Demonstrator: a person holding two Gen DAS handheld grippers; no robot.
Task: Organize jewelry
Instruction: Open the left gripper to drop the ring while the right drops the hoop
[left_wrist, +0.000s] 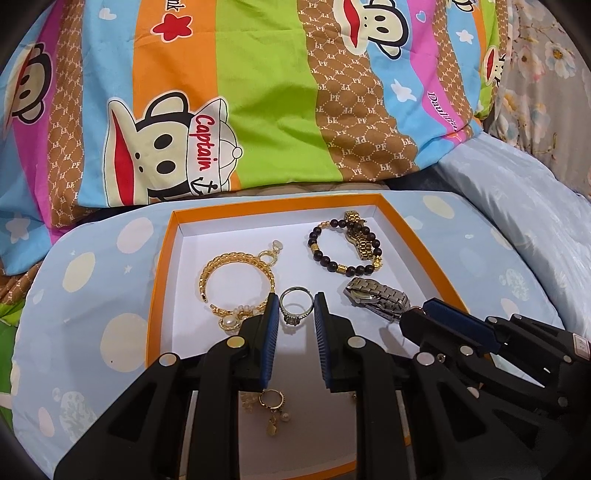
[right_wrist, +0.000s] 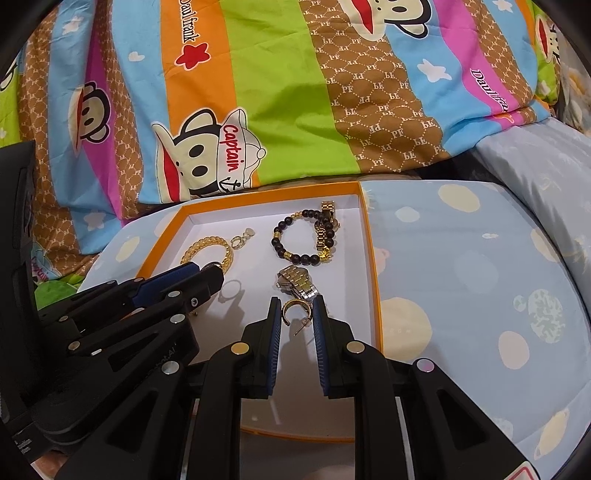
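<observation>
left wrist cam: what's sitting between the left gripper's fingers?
A silver ring with a stone setting stands between the open pads of the left gripper on the white floor of the orange box, seen in the left wrist view.

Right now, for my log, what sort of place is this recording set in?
Most likely a bedroom, worked on a bed: a cartoon-monkey striped quilt lies bunched behind, pale blue bedding is underneath, and the orange-rimmed jewelry box sits on that soft bedding.

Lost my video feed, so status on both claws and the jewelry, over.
Left claw open around silver ring. Right claw open around gold hoop earring. Both low in orange box. Silver watch just beyond right claw.
</observation>
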